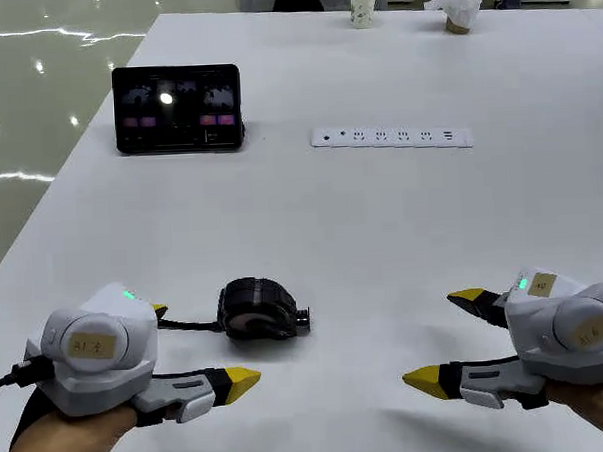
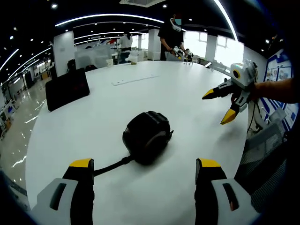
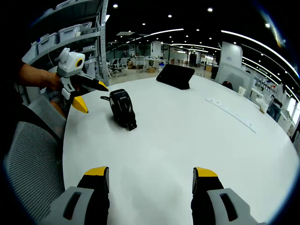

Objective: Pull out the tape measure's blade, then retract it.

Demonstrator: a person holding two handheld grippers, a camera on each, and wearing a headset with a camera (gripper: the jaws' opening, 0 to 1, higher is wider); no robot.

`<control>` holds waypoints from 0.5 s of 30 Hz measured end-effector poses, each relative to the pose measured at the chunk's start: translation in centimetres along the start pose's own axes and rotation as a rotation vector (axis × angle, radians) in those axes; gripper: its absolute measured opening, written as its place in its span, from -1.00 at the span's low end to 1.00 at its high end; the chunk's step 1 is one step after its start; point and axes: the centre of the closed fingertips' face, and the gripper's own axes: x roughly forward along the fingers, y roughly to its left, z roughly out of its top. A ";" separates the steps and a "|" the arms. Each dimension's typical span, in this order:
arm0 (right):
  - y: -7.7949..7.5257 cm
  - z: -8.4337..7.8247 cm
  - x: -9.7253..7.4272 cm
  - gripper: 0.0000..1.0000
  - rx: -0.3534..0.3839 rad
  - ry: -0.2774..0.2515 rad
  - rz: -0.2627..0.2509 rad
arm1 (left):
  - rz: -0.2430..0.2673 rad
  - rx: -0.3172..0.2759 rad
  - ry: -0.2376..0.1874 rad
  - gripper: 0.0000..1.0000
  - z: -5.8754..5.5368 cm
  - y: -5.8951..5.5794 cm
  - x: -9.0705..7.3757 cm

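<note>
While both pairs of jaws gape wide, your left gripper (image 1: 202, 345) has the tape measure (image 1: 257, 308) just ahead, its tip toward the farther right gripper (image 1: 442, 338).

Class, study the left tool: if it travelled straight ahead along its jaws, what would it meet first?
Most likely the black tape measure, lying on the white table dead ahead of the left tool; its strap trails toward one jaw and may touch first.

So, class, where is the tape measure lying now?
In the head view, the tape measure lies on the white table, just ahead of the left gripper.
</note>
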 end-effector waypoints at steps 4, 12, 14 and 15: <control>0.2 -0.2 -0.6 0.56 0.008 -0.026 -0.021 | -0.015 0.025 -0.031 0.78 0.2 -0.4 -0.3; 0.4 -0.6 -1.7 0.67 0.031 -0.056 -0.050 | -0.028 0.055 -0.062 0.89 0.2 -1.0 -0.8; 0.5 -0.4 -2.0 0.72 0.040 -0.078 -0.057 | -0.030 0.053 -0.069 0.94 0.1 -1.2 -0.9; 0.6 -0.4 -2.1 0.75 0.044 -0.086 -0.059 | -0.033 0.049 -0.072 0.97 0.0 -1.2 -0.9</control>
